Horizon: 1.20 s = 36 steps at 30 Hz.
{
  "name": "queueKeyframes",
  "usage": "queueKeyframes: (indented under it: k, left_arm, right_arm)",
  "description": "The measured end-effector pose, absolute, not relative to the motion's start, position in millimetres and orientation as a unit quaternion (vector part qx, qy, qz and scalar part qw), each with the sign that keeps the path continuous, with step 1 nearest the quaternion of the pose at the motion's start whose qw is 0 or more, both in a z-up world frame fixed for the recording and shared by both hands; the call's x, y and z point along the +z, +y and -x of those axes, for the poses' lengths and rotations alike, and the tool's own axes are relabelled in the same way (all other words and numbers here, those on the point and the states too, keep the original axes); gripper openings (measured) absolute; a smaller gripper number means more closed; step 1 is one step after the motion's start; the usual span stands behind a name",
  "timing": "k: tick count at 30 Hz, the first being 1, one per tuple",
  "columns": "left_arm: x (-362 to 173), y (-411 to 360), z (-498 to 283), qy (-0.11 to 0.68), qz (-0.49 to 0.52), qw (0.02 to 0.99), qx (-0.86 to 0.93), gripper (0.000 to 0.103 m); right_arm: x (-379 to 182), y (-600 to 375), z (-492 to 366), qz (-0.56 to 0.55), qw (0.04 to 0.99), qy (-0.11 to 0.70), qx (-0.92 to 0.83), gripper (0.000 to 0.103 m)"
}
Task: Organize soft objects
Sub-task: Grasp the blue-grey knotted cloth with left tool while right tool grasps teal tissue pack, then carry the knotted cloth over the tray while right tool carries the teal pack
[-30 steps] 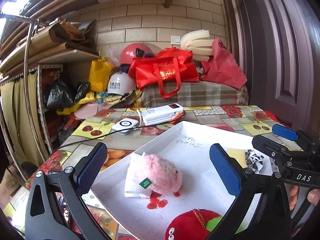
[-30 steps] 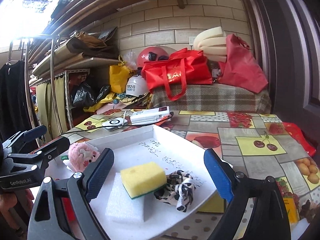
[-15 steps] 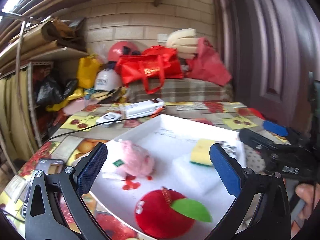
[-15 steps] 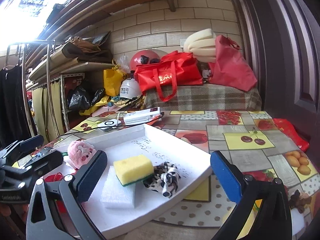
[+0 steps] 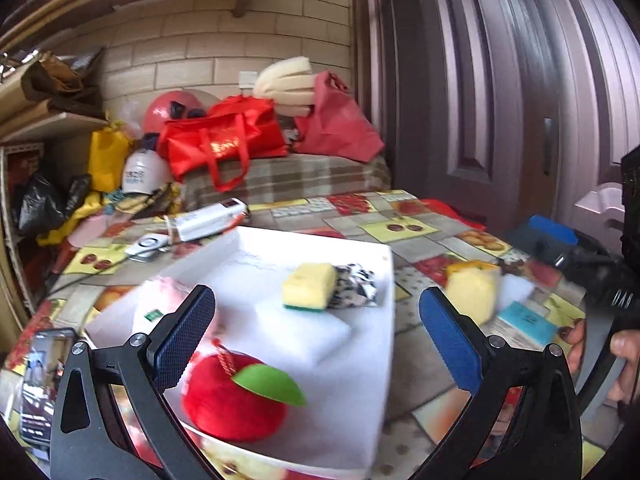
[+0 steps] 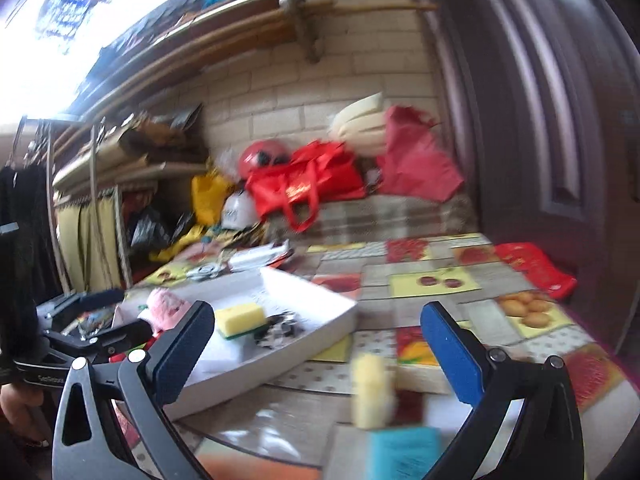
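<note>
On a fruit-print tablecloth (image 5: 400, 228), a smartphone (image 5: 44, 380) lies at the far left, just beside a white tray (image 5: 360, 420) that appears to serve as the collecting spot for soft items. The left gripper (image 5: 316, 340) hovers low over the tray's near end, its blue pads spread wide with nothing between them. Inside the tray, from left, sit a pink plush toy (image 5: 160, 300), a red plush apple (image 5: 236, 400) at the near rim, a white foam block (image 5: 308, 332), a yellow sponge (image 5: 308, 286) resting on that block, and a black-and-white fabric scrunchie (image 5: 356, 284) touching the sponge. Right of the tray, a loose yellow sponge (image 6: 372, 392) stands apart on the table, blurred, near a teal card (image 6: 404, 448). The right gripper (image 6: 316, 344) faces it with jaws fully apart and empty, likely lined up for a pick. Bare cloth around that sponge leaves room to approach; the tray's right edge lies near.
</note>
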<state>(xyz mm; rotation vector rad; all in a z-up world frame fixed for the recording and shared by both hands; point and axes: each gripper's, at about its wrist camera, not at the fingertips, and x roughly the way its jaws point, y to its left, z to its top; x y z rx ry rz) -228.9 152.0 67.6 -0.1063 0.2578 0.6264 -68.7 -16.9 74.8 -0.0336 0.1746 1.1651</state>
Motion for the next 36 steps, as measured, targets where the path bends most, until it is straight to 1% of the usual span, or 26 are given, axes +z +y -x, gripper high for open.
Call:
queueKeyframes:
  k: [2, 7, 8, 10, 13, 15, 20, 24, 25, 27, 28, 29, 30, 31, 32, 33, 34, 36]
  left_arm:
    - [67, 148, 227, 0.132, 0.055, 0.943, 0.299, 0.103]
    - [64, 132, 217, 0.171, 0.058, 0.95, 0.255, 0.103]
    - [63, 128, 215, 0.178, 0.057, 0.952, 0.243, 0.103]
    - [61, 117, 210, 0.195, 0.049, 0.956, 0.213, 0.103]
    - [57, 101, 199, 0.234, 0.05, 0.959, 0.151, 0.103]
    - [54, 92, 191, 0.26, 0.054, 0.956, 0.122, 0.103]
    - [41, 72, 169, 0.337, 0.036, 0.937, 0.089, 0.103]
    - [27, 66, 152, 0.385, 0.027, 0.92, 0.071, 0.102]
    - [24, 64, 149, 0.393, 0.022, 0.916, 0.072, 0.102]
    - [19, 63, 143, 0.409, 0.016, 0.91, 0.074, 0.102]
    - [17, 62, 141, 0.413, 0.014, 0.908, 0.075, 0.102]
    - [15, 61, 139, 0.417, 0.008, 0.905, 0.081, 0.099]
    - [13, 61, 138, 0.421, 0.003, 0.903, 0.084, 0.094]
    - [11, 60, 136, 0.425, -0.004, 0.901, 0.086, 0.081]
    - [9, 58, 135, 0.429, -0.016, 0.899, 0.089, 0.061]
    - [7, 56, 135, 0.432, -0.017, 0.898, 0.081, 0.048]
    - [9, 55, 137, 0.426, -0.014, 0.902, 0.065, 0.028]
    - [12, 56, 141, 0.419, -0.017, 0.905, 0.07, 0.028]
  right_arm:
    - [76, -34, 54, 0.009, 0.838, 0.101, 0.536, 0.103]
    - [70, -58, 13, 0.023, 0.842, 0.193, 0.503, 0.103]
    - [66, -61, 3, 0.022, 0.836, 0.225, 0.5, 0.103]
    - [59, -66, -7, 0.017, 0.819, 0.261, 0.511, 0.103]
    - [45, -55, -12, 0.05, 0.782, 0.319, 0.534, 0.103]
    - [38, -47, -5, 0.07, 0.762, 0.338, 0.547, 0.103]
    - [28, -16, 19, 0.151, 0.746, 0.347, 0.548, 0.103]
    - [17, -3, 17, 0.178, 0.735, 0.371, 0.539, 0.096]
    - [14, 1, 15, 0.181, 0.73, 0.381, 0.538, 0.093]
    - [11, 5, 11, 0.182, 0.724, 0.392, 0.537, 0.091]
    - [12, 5, 11, 0.182, 0.725, 0.389, 0.538, 0.086]
    - [12, 6, 12, 0.188, 0.725, 0.388, 0.537, 0.081]
    - [12, 6, 14, 0.192, 0.727, 0.385, 0.536, 0.073]
    - [13, 6, 15, 0.195, 0.726, 0.381, 0.538, 0.054]
    - [13, 6, 18, 0.198, 0.721, 0.378, 0.546, 0.05]
    - [14, 7, 19, 0.201, 0.72, 0.375, 0.549, 0.05]
    - [15, 7, 21, 0.203, 0.719, 0.371, 0.552, 0.05]
    - [21, 3, 27, 0.2, 0.719, 0.349, 0.567, 0.049]
